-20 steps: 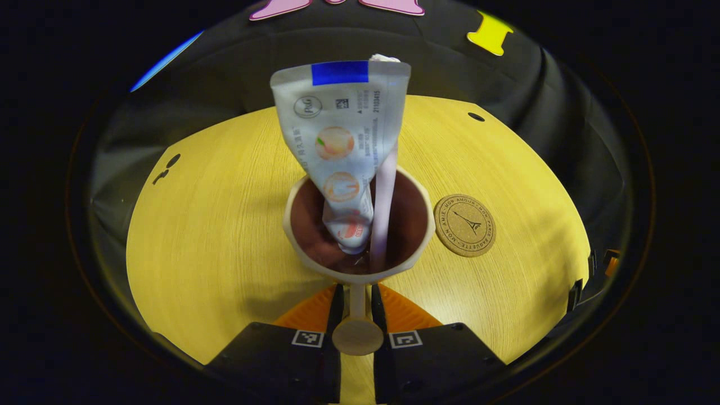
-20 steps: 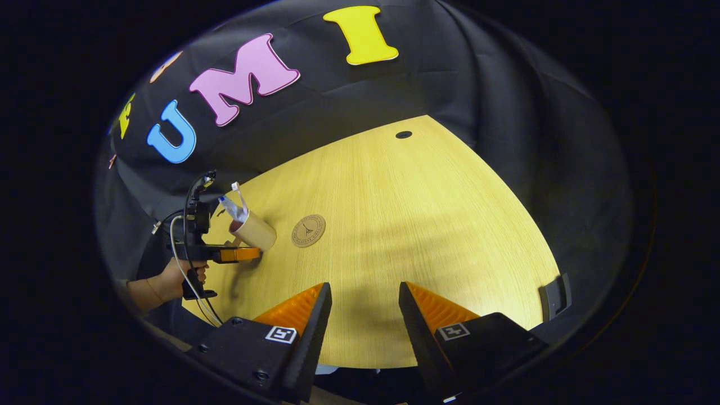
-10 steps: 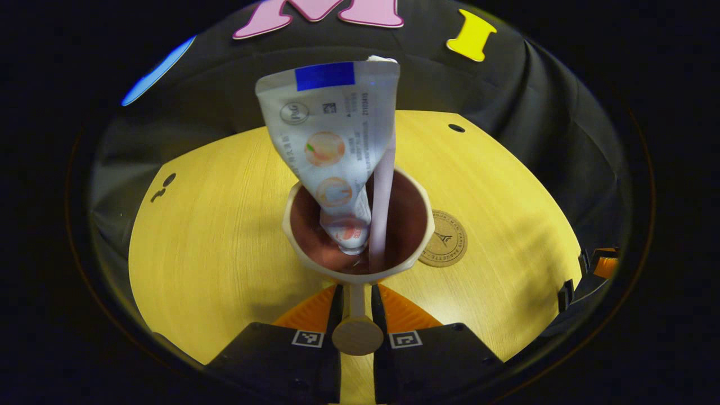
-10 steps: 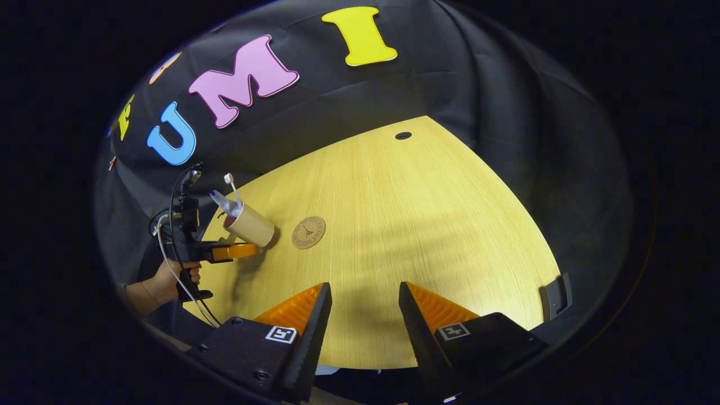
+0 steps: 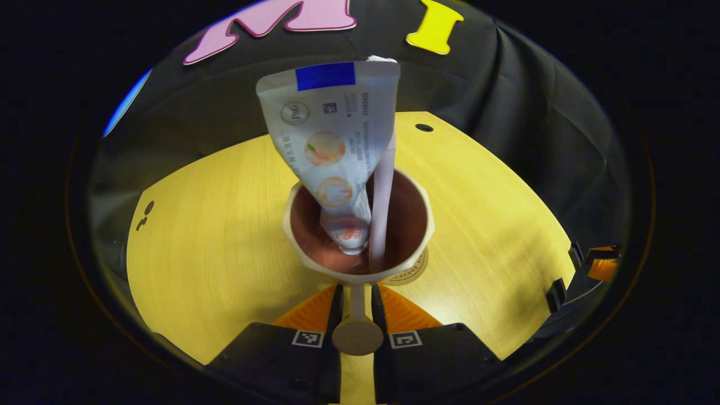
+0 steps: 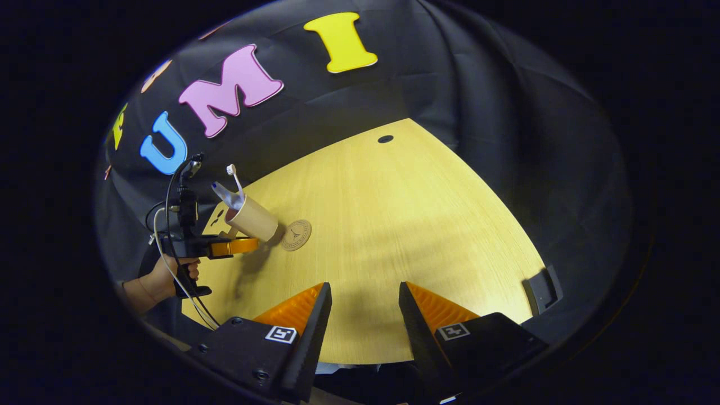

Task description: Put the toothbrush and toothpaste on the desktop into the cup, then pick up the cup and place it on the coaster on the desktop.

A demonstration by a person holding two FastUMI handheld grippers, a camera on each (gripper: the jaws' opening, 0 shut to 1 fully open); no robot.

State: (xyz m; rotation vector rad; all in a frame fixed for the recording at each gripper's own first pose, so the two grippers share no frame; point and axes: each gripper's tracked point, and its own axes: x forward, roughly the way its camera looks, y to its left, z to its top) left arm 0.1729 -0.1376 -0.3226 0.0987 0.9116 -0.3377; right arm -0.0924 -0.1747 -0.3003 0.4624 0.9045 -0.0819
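The left gripper (image 5: 356, 304) is clamped on the handle of the cup (image 5: 358, 225), both fingers pressing on the thin stem of it, and carries the cup clear above the desktop (image 5: 214, 225). In the right gripper view the cup tilts a little, mouth leaning up and to the left, its base hanging close over the left edge of the coaster (image 6: 296, 234). The right gripper (image 6: 364, 306) waits with its fingers apart and nothing between them, over the near side of the desktop. Both fillings look done: the toothpaste (image 5: 332, 146) and the toothbrush (image 5: 382, 208) stand in the cup, long axes roughly upright, the tube's crimped end up and its cap down, the bristle head up. What remains, I judge, is centring the cup over the coaster, lowering it and letting go.
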